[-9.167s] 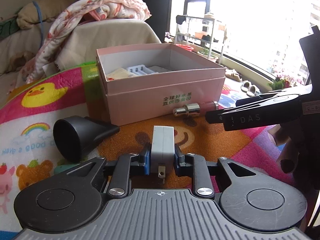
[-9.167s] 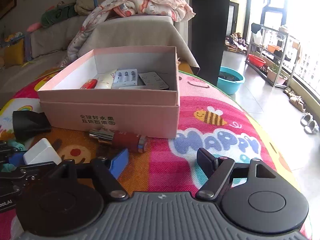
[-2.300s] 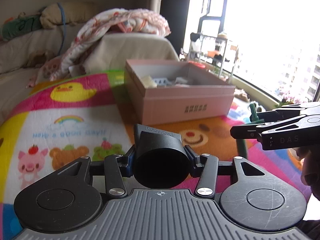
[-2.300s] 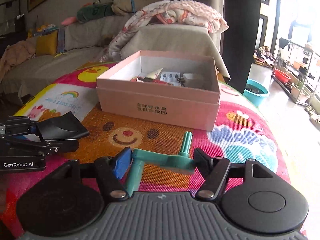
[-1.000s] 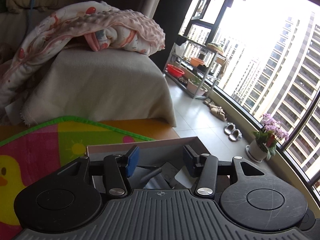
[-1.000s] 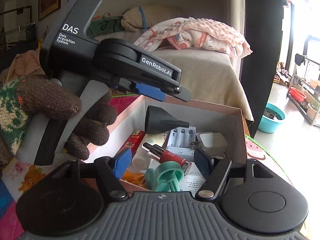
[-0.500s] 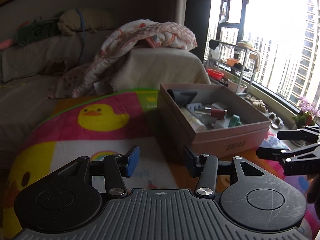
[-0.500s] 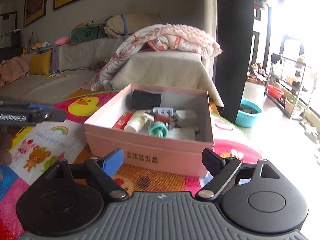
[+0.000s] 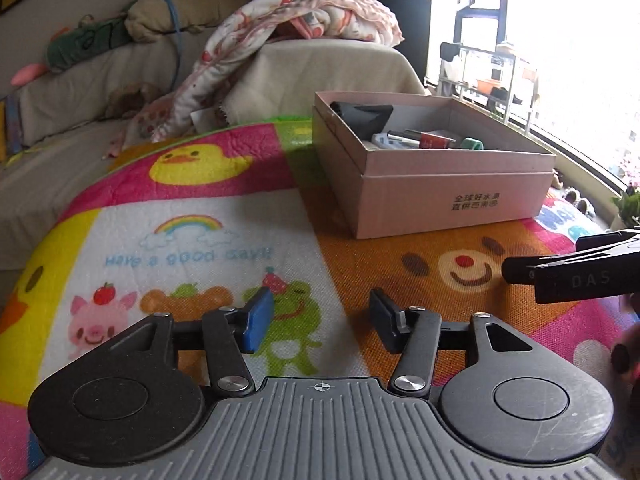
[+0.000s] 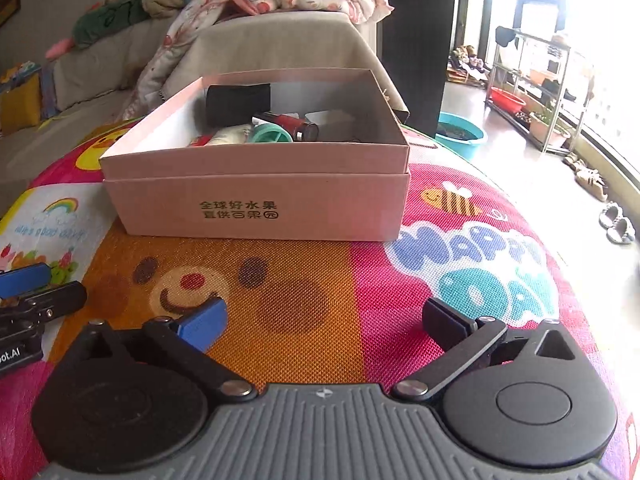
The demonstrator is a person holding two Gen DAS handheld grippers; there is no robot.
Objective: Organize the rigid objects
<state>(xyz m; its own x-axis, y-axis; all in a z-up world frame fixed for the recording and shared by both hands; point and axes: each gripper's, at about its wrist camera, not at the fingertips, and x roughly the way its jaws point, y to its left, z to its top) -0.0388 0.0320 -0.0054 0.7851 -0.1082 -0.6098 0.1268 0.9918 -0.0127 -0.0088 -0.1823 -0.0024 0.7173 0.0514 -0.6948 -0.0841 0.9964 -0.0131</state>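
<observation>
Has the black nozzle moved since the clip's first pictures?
Yes. The nozzle now lies inside the pink box at its far end; earlier it lay on the mat beside the box's left corner.

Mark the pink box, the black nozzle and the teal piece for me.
pink box (image 10: pixel 260 208): right wrist view, printed front wall.
black nozzle (image 10: pixel 238 105): right wrist view, its wide dark body inside the box.
teal piece (image 10: pixel 272 135): right wrist view, round rim.
</observation>
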